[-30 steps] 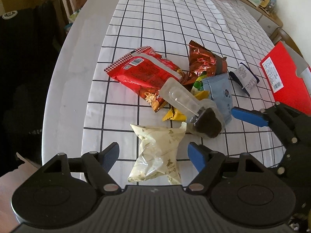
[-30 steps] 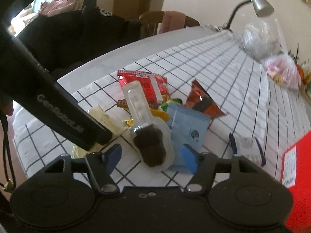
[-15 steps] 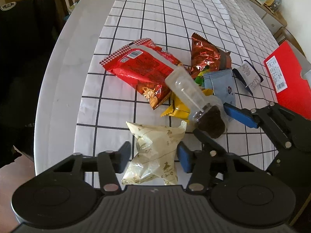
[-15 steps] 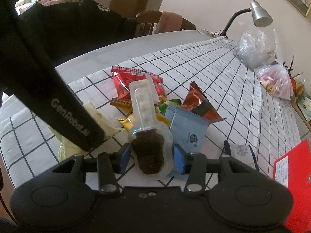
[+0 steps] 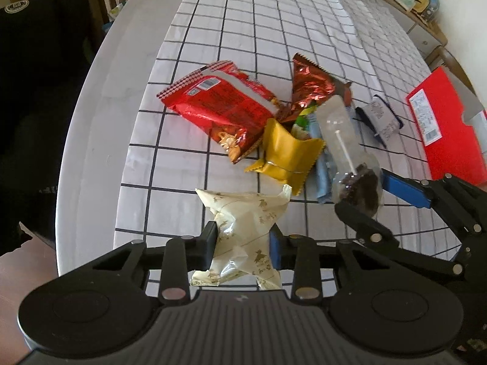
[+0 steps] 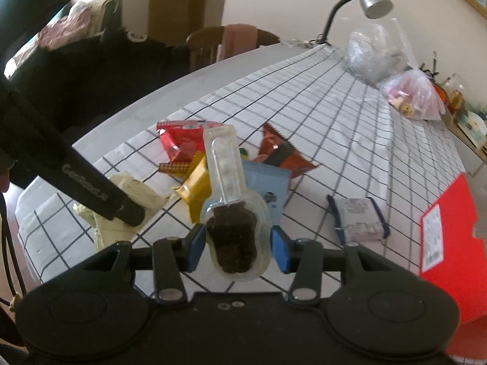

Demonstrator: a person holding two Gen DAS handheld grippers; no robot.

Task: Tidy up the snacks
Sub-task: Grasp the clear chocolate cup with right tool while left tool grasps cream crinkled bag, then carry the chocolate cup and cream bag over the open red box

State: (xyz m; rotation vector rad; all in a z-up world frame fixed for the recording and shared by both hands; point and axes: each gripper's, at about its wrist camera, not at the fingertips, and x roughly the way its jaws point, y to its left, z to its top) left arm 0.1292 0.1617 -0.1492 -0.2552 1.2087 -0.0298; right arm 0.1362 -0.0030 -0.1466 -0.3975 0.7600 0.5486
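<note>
a: cream crinkly film. the cream packet (image 5: 243, 228) sits nearest of the snack pile on the checked tablecloth (image 5: 274, 30), and the left gripper (image 5: 242, 243) has its jaws closing in on the packet's waist, pads already against the wrapper on both sides.

b: right side?

a: right gripper (image 6: 236, 243) is clamped on the round end of a clear plastic blister (image 6: 234, 213) with a dark brown treat in it. it looks lifted a little off the cloth, though i can't be sure.

b: so which step?

a: my read: the grab, both hands at once, first items out of the heap. next comes a clean lift and a carry to wherever they get sorted, maybe the red box (image 6: 444, 237) at the right; that's a guess. the film is soft, so the left grip needs to finish before lifting.

b: orientation?

a: blister's long axis runs near to far, round end near, narrow tab end pointing away and up over the blue packet (image 6: 268, 182). the cream packet also lies near to far, its twisted end towards the yellow packet (image 5: 286, 155).
</note>
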